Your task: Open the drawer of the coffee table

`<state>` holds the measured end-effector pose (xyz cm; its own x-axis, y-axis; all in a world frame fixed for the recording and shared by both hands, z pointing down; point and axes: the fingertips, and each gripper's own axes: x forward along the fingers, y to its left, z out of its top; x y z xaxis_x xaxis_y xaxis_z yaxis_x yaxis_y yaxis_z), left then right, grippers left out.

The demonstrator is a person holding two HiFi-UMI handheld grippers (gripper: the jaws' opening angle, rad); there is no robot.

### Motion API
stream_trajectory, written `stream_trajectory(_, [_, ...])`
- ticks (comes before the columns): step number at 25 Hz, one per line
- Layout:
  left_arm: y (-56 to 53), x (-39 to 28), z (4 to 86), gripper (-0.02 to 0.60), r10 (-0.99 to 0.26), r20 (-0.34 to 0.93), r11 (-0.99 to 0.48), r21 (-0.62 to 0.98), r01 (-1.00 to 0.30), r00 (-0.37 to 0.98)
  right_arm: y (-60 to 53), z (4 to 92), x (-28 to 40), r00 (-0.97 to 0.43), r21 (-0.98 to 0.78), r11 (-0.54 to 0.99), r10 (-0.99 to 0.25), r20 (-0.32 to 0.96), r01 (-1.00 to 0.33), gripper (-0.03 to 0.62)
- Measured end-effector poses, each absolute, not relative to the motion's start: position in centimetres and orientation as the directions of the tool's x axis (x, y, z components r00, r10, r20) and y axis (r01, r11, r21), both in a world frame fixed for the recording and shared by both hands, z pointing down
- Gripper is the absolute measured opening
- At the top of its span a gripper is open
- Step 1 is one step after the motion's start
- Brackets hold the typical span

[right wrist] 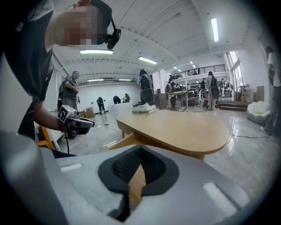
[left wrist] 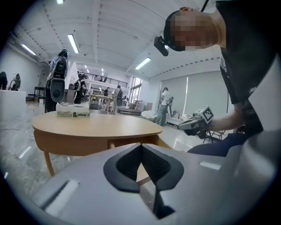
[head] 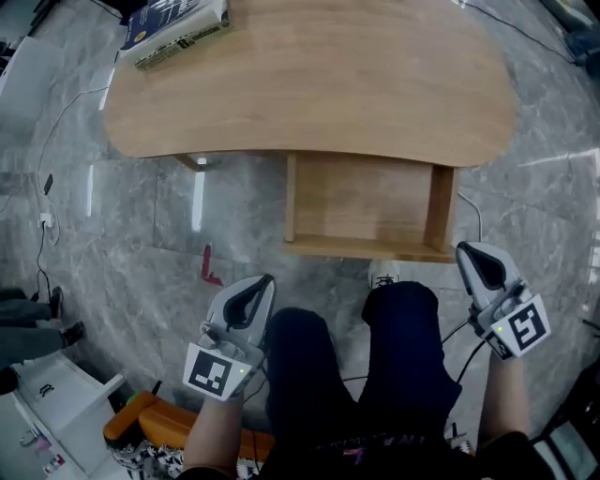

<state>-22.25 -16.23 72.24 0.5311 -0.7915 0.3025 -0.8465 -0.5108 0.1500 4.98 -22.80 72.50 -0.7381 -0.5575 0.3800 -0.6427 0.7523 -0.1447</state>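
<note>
Where the drawer stands: the drawer [head: 367, 202] is pulled out from under the coffee table [head: 309, 84] toward the person, bare inside, with its front board [head: 366, 247] at the 6 o'clock end in the head view.
Stage: I judge the opening done, or all but done.
Left side: the left gripper [head: 265, 283] has its jaws pressed together with nothing between them. The drawer's front left corner lies near, at about 1 o'clock from it.
Right side: the right gripper [head: 472, 255] is likewise closed and empty. The front right corner sits just beside it at about 10 o'clock, so this is the nearer hand.
Long axis: the front board runs from 9 to 3 o'clock, and the slide runs from 12 to 6.
Open room: bare floor [head: 141, 216] lies at 9 and 3 o'clock of the drawer. The person's legs [head: 403, 328] crowd the 6 o'clock side, so I judge that little pull is left.
Elsewhere: a book [head: 176, 28] rests on the table's 11 o'clock corner, well apart.
</note>
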Motion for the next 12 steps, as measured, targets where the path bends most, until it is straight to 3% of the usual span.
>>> stream_trajectory(6, [-13.4, -18.5, 59.6, 0.006, -0.741, 0.361, -0.506, 0.252, -0.825, 0.566, -21.5, 60.8, 3.2, -0.773, -0.27, 0.75, -0.469, 0.428, -0.604, 0.002])
stream_trajectory(12, [-11.3, -14.0, 43.7, 0.006, -0.703, 0.313, -0.546, 0.338, -0.767, 0.639, -18.3, 45.9, -0.5, -0.827, -0.4, 0.733, -0.409, 0.386, -0.55, 0.002])
